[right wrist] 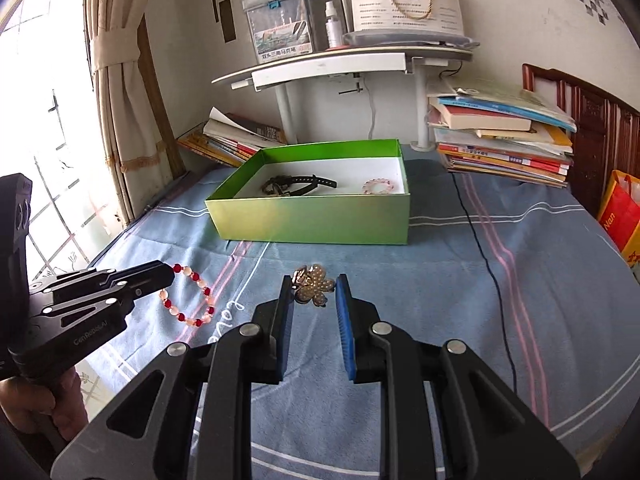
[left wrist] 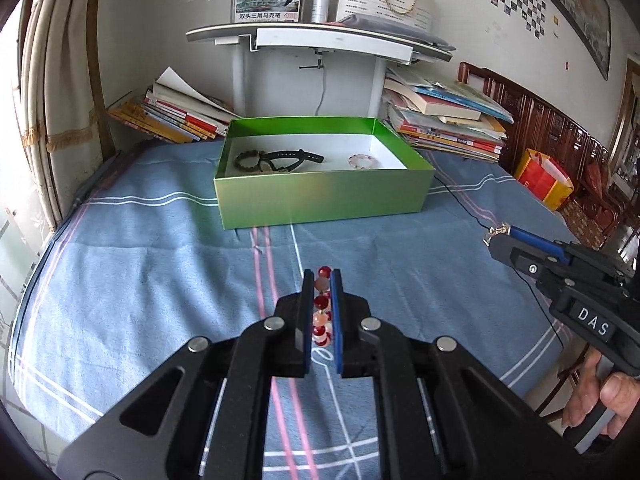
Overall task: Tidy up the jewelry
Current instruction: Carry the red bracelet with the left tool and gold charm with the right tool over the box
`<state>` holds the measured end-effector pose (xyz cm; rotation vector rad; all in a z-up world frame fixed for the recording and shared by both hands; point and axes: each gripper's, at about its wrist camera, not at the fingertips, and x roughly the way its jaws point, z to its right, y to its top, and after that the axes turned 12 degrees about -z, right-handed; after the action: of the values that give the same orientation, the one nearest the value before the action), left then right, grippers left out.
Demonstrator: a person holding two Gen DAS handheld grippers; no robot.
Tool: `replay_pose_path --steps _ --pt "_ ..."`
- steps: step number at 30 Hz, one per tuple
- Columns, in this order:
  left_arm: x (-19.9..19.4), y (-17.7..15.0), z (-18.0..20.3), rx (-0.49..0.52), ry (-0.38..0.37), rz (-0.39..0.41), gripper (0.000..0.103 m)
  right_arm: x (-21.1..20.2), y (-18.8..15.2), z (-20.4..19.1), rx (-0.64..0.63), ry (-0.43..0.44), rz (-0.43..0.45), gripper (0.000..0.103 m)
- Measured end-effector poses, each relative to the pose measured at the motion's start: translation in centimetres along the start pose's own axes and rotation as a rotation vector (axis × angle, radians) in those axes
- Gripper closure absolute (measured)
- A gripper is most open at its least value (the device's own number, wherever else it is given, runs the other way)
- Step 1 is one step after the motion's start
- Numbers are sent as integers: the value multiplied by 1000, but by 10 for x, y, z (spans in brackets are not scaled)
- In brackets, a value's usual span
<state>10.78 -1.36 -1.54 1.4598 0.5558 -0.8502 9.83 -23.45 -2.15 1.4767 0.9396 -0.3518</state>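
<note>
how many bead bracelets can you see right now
3. A red and pink bracelet is pinched in the left tool over the bedspread. A pale pink bracelet lies at the right of the green box. A dark bracelet lies at its left, tangled with a black strap. Others may be hidden.

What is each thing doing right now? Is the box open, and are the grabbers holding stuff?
Green box: open, no lid on it.
Black strap: lying inside the box.
Pink bracelet: lying inside the box.
Red bead bracelet: pinched in the left gripper.
Pearl flower brooch: between the right gripper's fingers; grip unclear.
</note>
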Motion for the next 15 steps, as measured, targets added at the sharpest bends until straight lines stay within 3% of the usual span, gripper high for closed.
replay_pose_path --steps 15 --pt "-9 -2 5 -4 27 2 95 -3 -5 4 13 22 -8 82"
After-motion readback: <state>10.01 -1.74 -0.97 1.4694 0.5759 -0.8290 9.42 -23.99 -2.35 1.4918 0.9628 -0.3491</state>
